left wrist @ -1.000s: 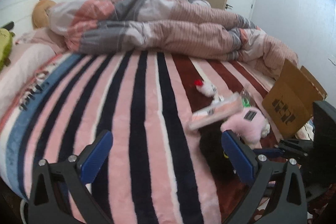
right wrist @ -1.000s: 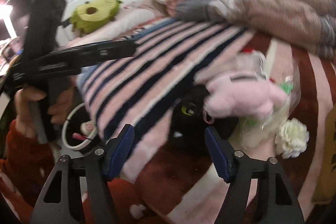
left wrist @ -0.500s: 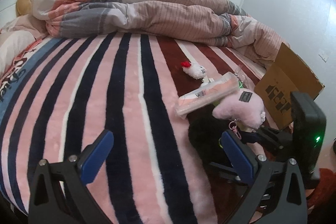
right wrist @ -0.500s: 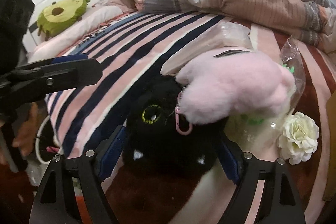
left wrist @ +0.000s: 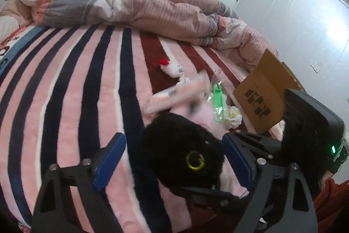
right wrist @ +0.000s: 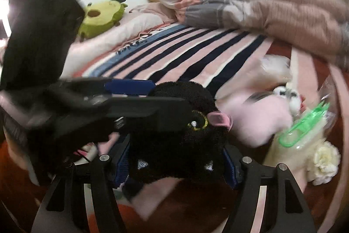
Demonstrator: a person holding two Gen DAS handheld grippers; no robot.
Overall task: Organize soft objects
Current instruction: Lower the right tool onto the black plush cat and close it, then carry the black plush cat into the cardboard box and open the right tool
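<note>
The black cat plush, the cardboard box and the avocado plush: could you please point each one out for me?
black cat plush (right wrist: pixel 174 134), right wrist view, on its furry face below the yellow eye.
cardboard box (left wrist: pixel 264 91), left wrist view, on its printed side panel.
avocado plush (right wrist: pixel 101 19), right wrist view, on its green body.

Open striped pink-and-navy plush blanket (left wrist: pixel 72 88) is lying free to the left; a rumpled pink-grey quilt (left wrist: pixel 135 6) is blocking the far side, a brown cardboard box (left wrist: pixel 265 93) the right.
</note>
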